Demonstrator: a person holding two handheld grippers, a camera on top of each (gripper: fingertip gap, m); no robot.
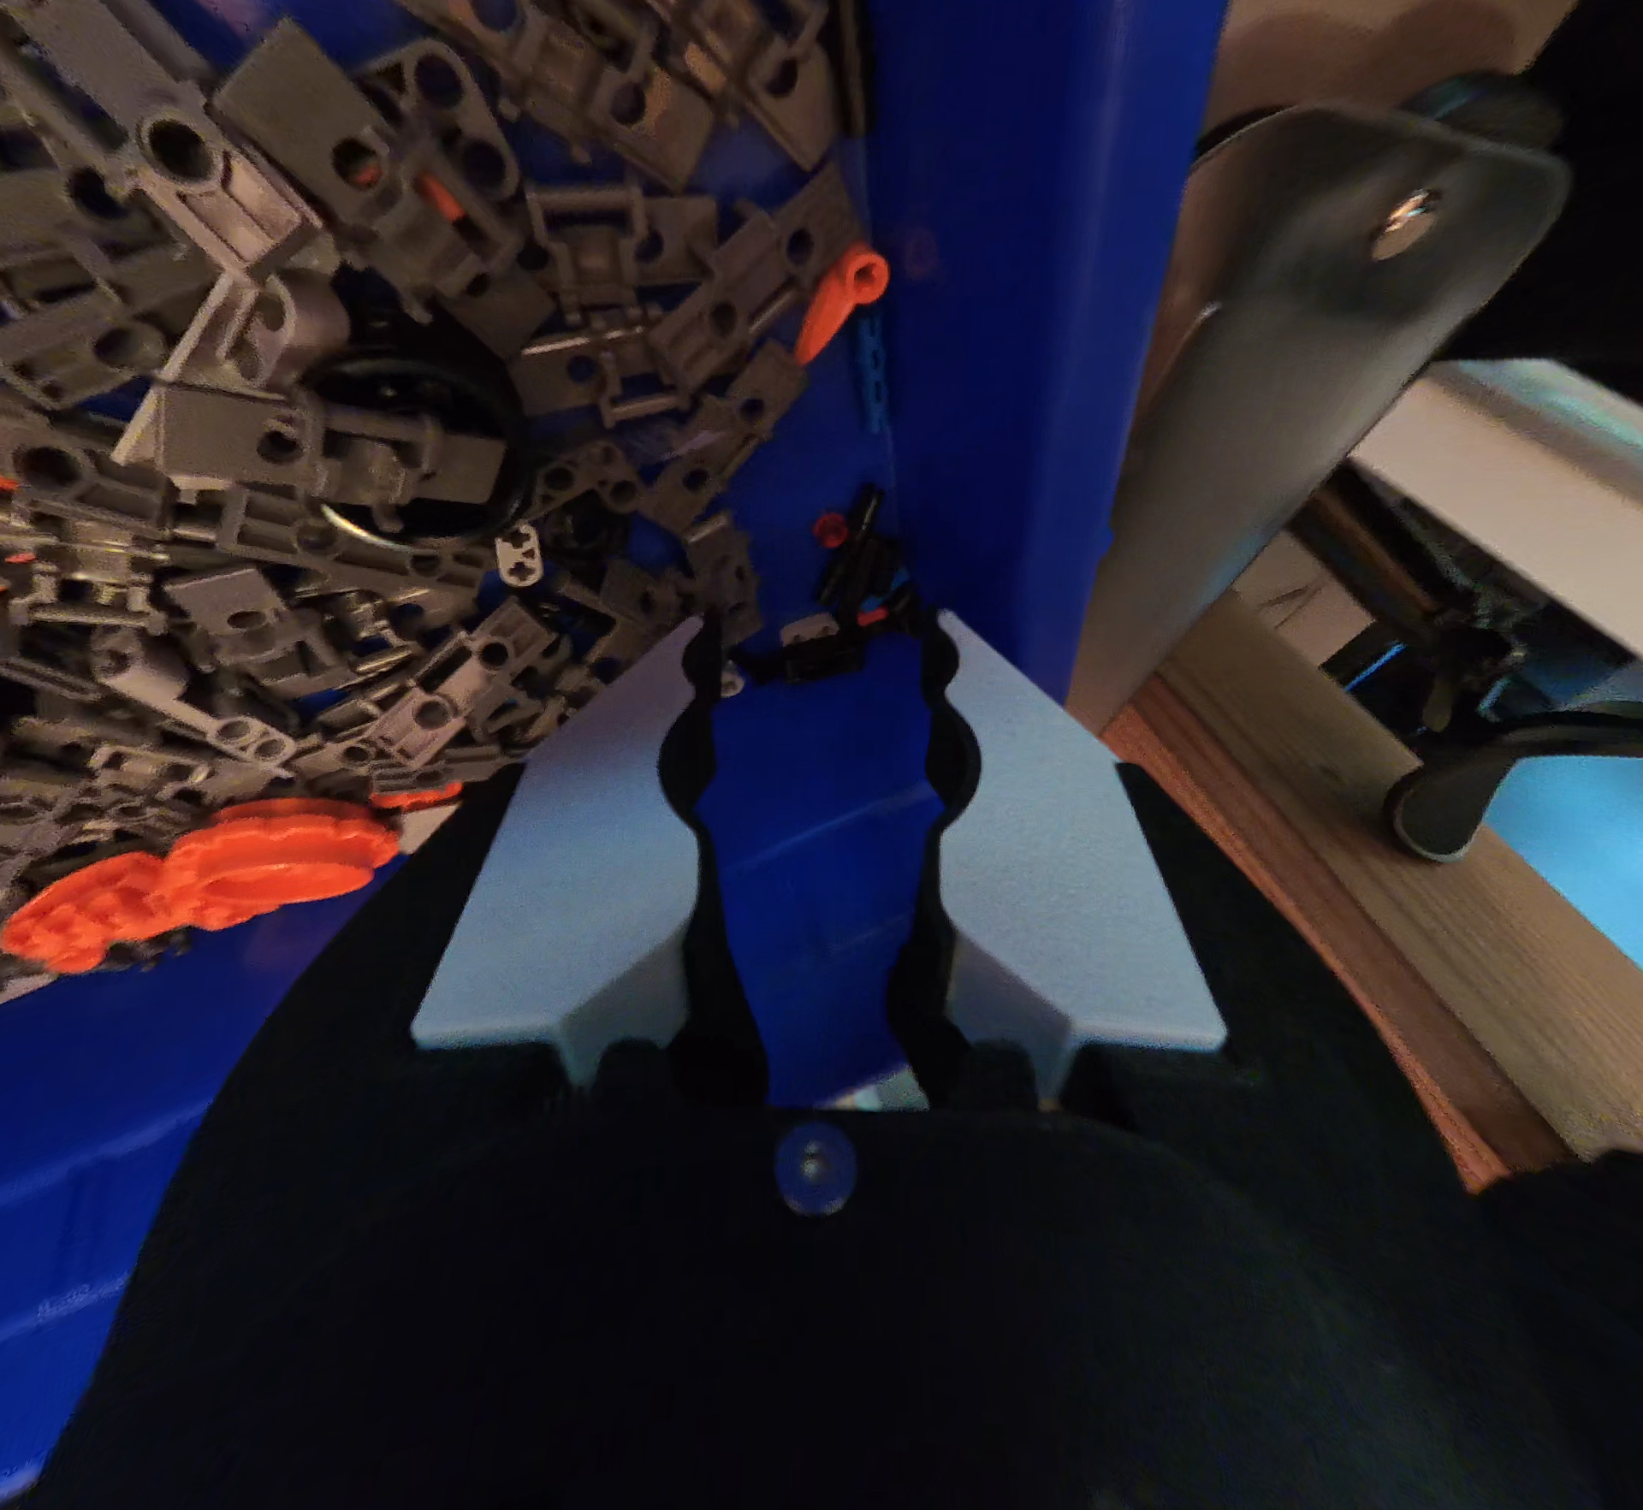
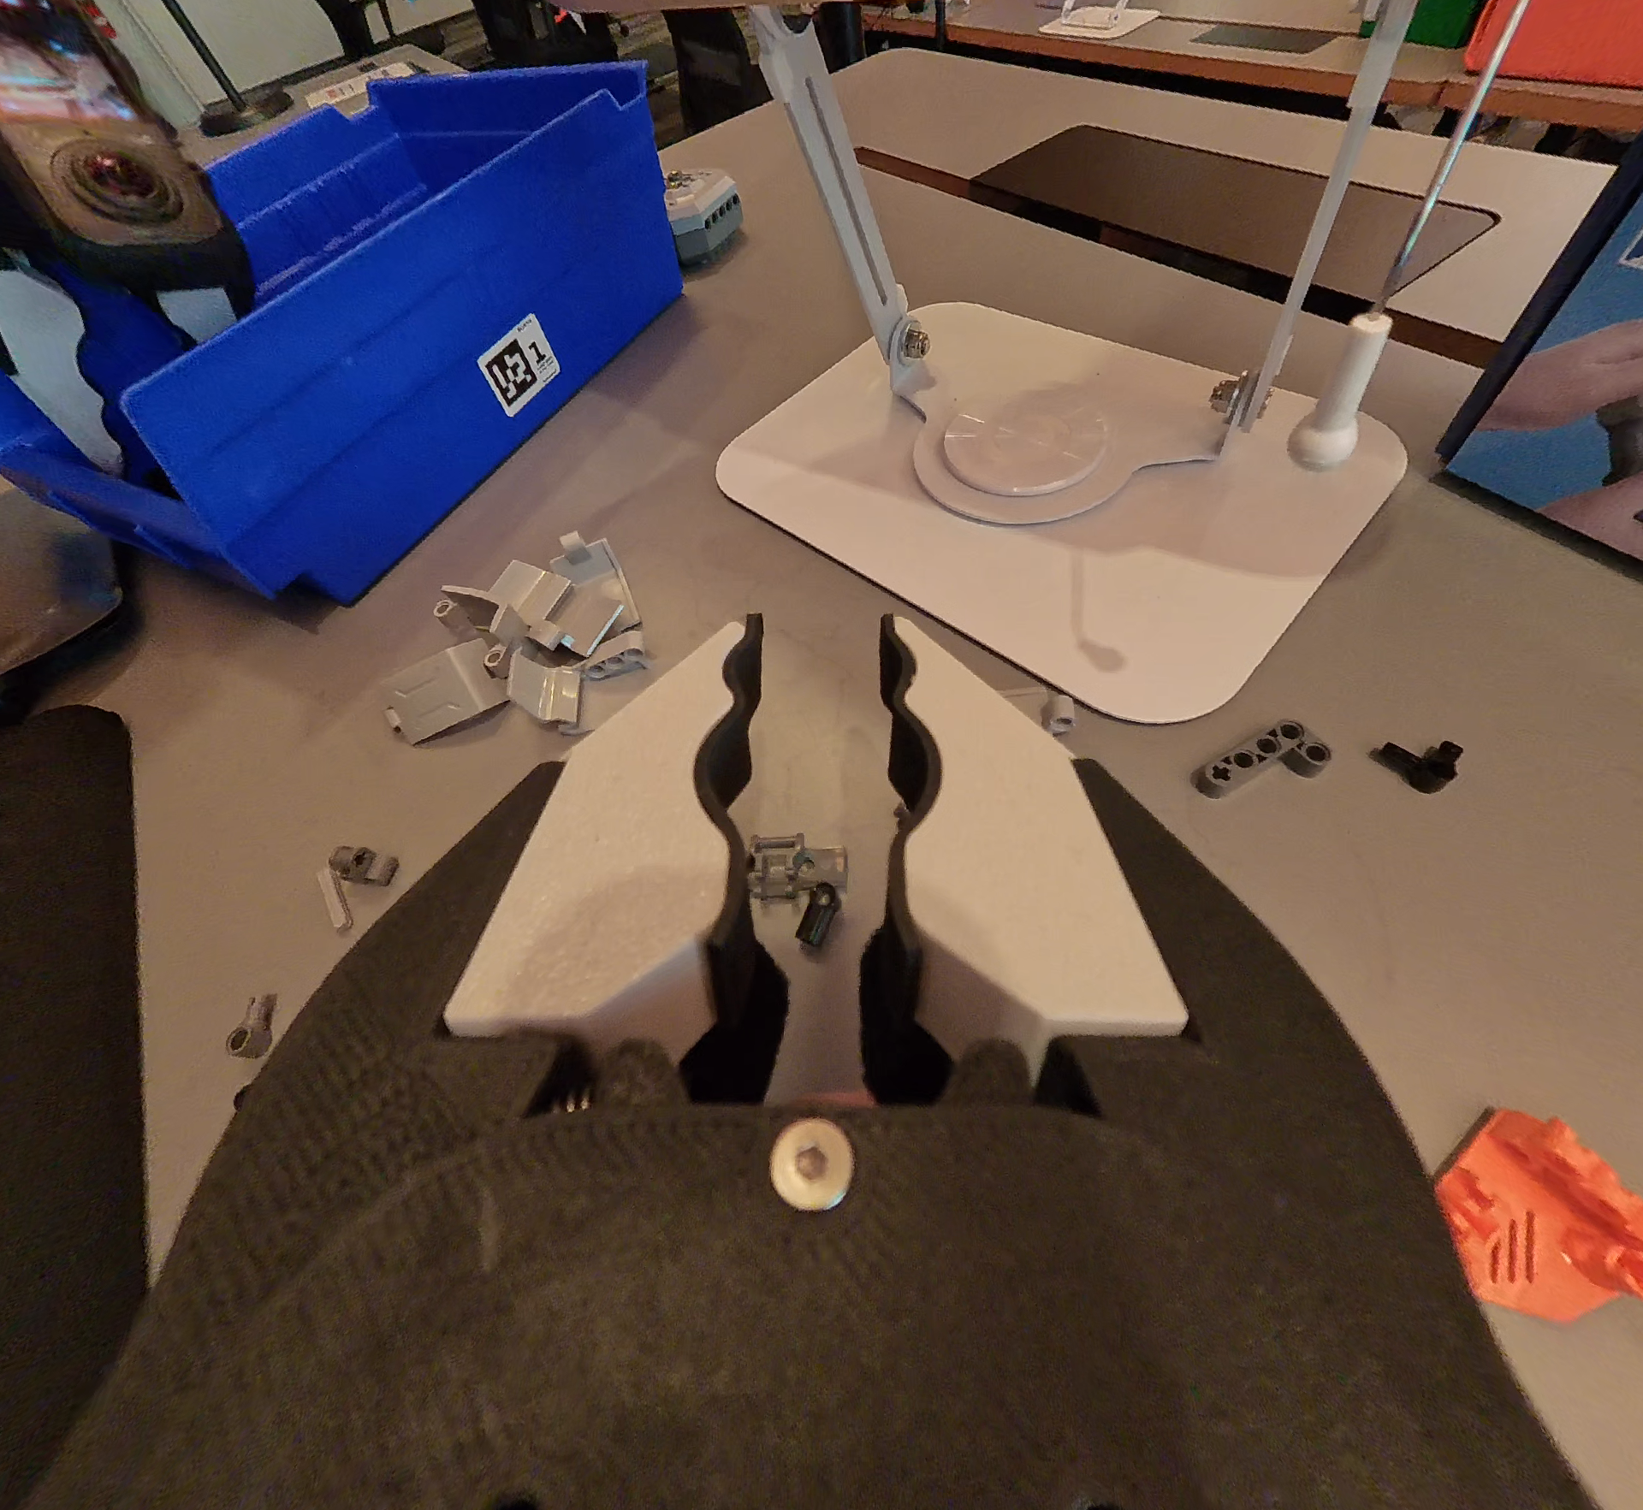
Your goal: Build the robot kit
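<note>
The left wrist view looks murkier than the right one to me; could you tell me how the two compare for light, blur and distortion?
Left wrist view: dim and bluish, grey building pieces in the blue bin softly blurred, left claw body nearly black. Right wrist view: evenly lit and sharp around the right claw; the white stand casts soft shadows; wide-angle bending at the edges.

Orange part cut by edge
</note>
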